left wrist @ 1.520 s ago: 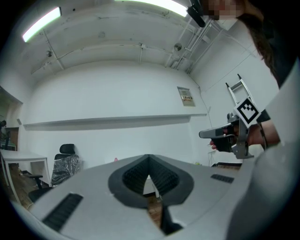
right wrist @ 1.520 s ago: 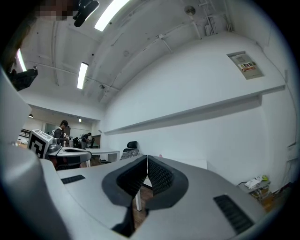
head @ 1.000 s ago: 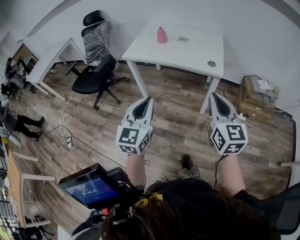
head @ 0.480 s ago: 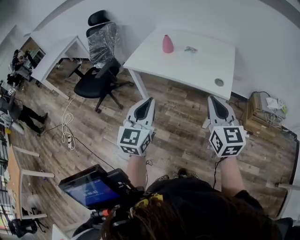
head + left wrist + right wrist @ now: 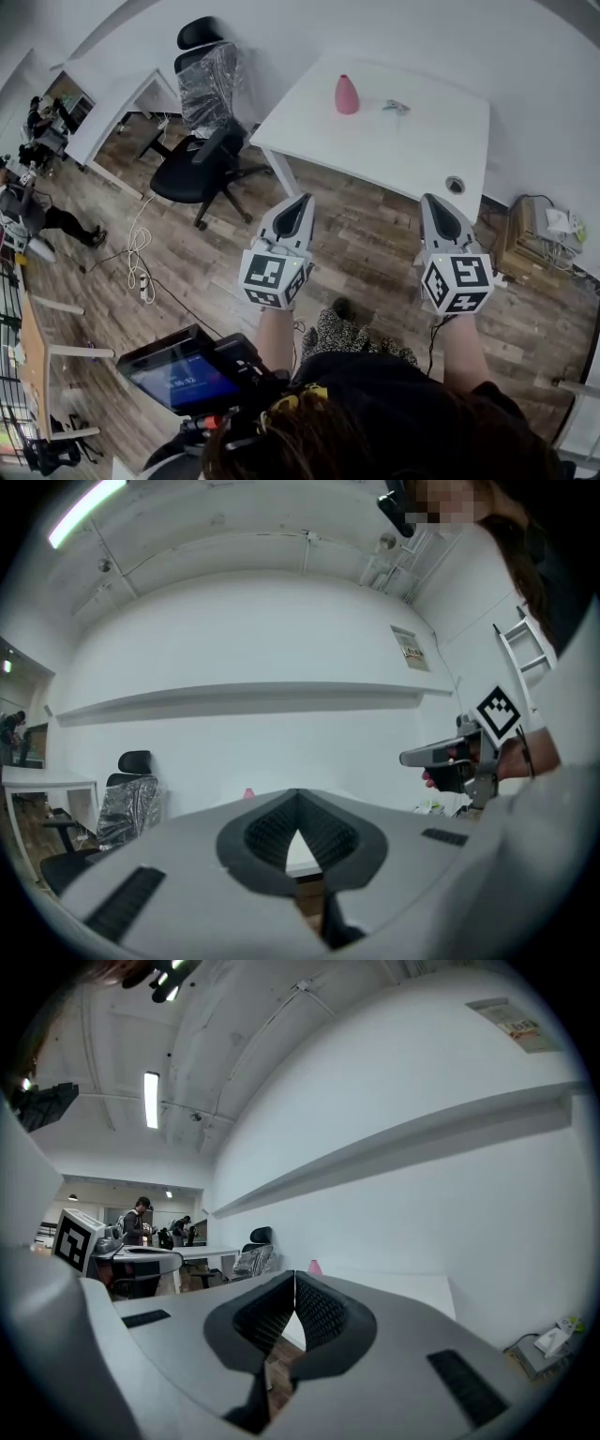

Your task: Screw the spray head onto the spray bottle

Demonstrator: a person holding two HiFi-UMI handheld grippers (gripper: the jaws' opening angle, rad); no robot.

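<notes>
Pink plastic marks the spray bottle [image 5: 347,95], which stands upright on the white worktop [image 5: 412,155], towards its far side near the wall. The spray head [image 5: 395,107] lies on the same worktop, just to the right of the bottle and apart from it. A round cable hole [image 5: 456,185] sits at the worktop's near right corner.

The left hand-held gripper [image 5: 301,198] and the right hand-held gripper [image 5: 430,199] are held side by side over the floor, both pointing towards the worktop and well apart from the bottle and the spray head. In the left gripper view, the left hand-held gripper's jaws are pressed together tip to tip with nothing between them. In the right gripper view, the right hand-held gripper's jaws are pressed together in the same way.

A strip of wood-plank floor [image 5: 366,244] lies between the gripper tips and the near edge of the worktop. A black office chair [image 5: 200,150], its backrest wrapped in plastic film, stands to the left of the worktop near its left leg. A white cable [image 5: 138,255] lies looped on the floor further left. A cardboard box [image 5: 522,242] stands on the floor to the right of the worktop, against the wall. A second white desk [image 5: 114,101] stands behind the chair. The walls are plain white.
</notes>
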